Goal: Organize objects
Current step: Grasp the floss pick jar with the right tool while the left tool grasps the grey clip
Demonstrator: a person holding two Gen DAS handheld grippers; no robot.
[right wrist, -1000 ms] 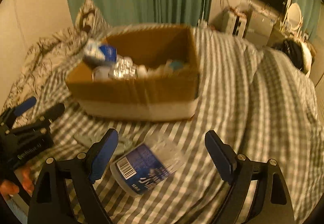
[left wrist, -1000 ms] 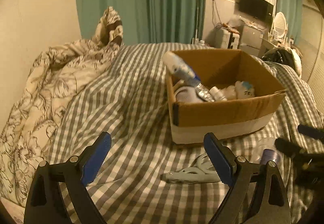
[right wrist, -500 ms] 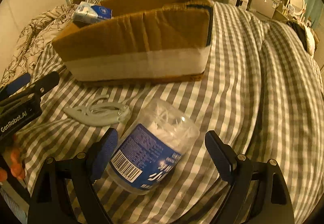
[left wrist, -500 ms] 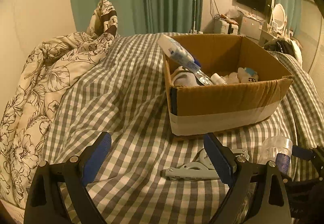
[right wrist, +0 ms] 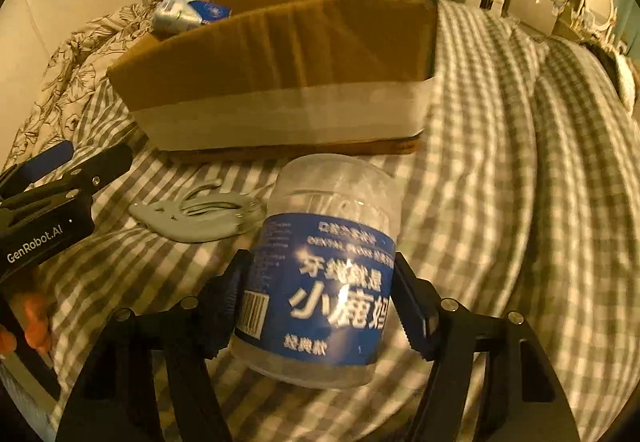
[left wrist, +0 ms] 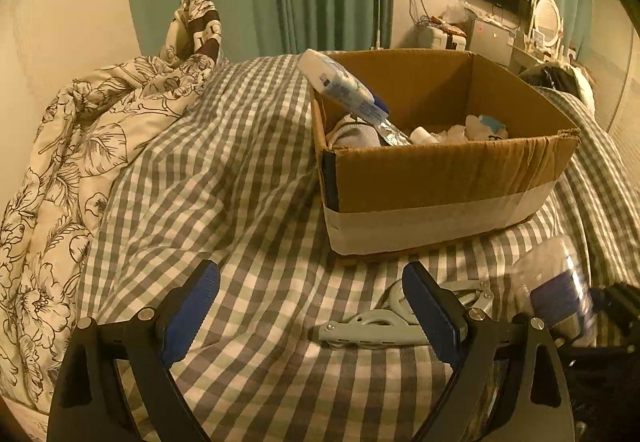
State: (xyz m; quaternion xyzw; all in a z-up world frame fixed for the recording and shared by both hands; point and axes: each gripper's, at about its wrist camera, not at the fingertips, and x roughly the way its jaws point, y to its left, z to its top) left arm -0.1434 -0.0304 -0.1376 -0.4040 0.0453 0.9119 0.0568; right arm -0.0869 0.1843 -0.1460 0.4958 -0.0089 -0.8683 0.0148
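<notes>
Right tool [right wrist: 320,298] just closed, pinching clear plastic floss-pick jar [right wrist: 324,274] mid-label: light, slick, thin-walled, squeeze gently. Left tool [left wrist: 312,306] spread, empty.

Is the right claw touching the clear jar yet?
Touching. In the right wrist view the right claw, which has just been closing, has both pads pressed against the blue label of the clear jar lying on the checked bedspread.
</notes>
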